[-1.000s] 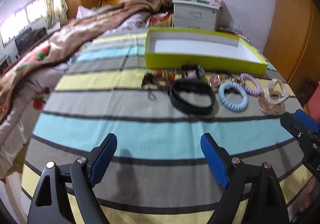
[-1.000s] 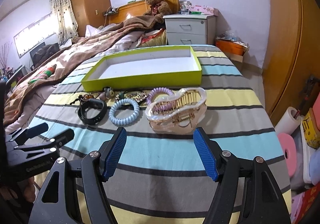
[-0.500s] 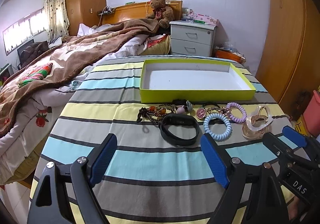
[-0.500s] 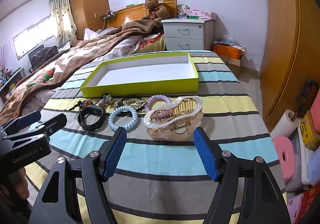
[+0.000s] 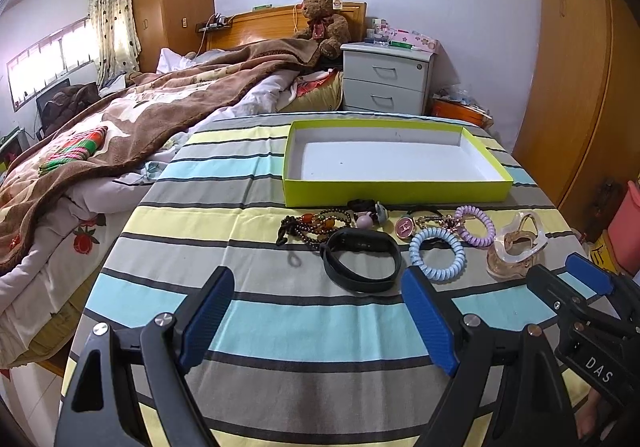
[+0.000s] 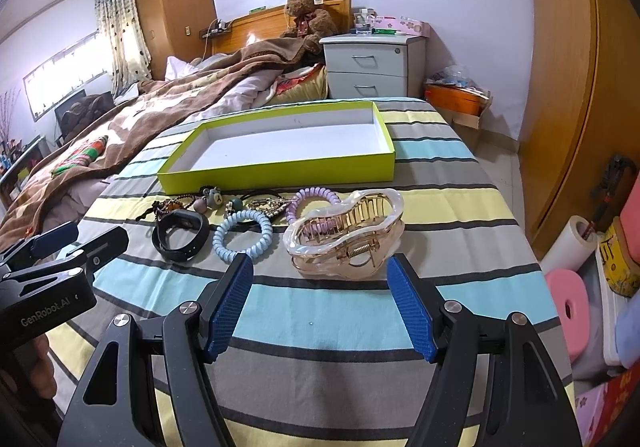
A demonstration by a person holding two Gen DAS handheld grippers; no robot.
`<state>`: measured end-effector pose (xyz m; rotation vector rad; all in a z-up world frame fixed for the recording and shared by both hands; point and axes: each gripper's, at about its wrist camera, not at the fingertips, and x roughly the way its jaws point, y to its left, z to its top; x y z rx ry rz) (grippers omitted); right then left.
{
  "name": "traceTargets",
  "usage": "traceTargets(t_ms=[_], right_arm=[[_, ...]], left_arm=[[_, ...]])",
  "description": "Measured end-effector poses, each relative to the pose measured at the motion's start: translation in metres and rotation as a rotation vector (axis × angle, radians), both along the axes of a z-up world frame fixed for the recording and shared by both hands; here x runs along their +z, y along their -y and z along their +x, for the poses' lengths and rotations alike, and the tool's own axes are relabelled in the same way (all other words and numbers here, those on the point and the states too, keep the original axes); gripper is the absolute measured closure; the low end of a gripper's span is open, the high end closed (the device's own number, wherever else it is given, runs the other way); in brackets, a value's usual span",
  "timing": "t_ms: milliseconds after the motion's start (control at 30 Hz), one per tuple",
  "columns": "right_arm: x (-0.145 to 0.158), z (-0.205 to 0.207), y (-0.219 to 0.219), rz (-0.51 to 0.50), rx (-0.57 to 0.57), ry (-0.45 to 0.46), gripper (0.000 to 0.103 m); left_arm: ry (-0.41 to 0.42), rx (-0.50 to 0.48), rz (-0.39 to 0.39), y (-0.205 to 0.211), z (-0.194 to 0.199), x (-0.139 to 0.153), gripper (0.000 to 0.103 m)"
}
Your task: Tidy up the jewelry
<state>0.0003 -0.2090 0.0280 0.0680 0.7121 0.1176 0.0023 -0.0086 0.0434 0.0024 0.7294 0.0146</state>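
Note:
An empty lime-green box (image 5: 396, 191) (image 6: 280, 169) lies on the striped cloth. In front of it sits a row of jewelry: a bead bracelet (image 5: 316, 225), a black wristband (image 5: 362, 259) (image 6: 180, 235), a light blue coil tie (image 5: 438, 253) (image 6: 243, 235), a purple coil tie (image 5: 476, 225) (image 6: 314, 197) and a clear hair claw (image 5: 516, 247) (image 6: 346, 235). My left gripper (image 5: 318, 311) is open and empty, just short of the wristband. My right gripper (image 6: 320, 307) is open and empty, just short of the hair claw.
The striped cloth (image 5: 304, 323) covers a table beside a bed with a brown blanket (image 5: 132, 115). A white nightstand (image 5: 386, 81) and a teddy bear (image 5: 322, 23) stand behind. A wooden wardrobe (image 6: 568, 87) and floor clutter (image 6: 592, 279) are on the right.
Both grippers have drawn back and lifted slightly, so the box and jewelry sit further off. Both stay open and empty.

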Motion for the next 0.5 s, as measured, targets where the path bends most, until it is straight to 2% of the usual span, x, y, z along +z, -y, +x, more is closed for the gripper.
traceTargets(t_ms=[500], right_arm=[[-0.0003, -0.0004, 0.0007, -0.001, -0.002, -0.001, 0.033]], left_arm=[[-0.006, 0.001, -0.005, -0.0037, -0.0011, -0.0011, 0.016]])
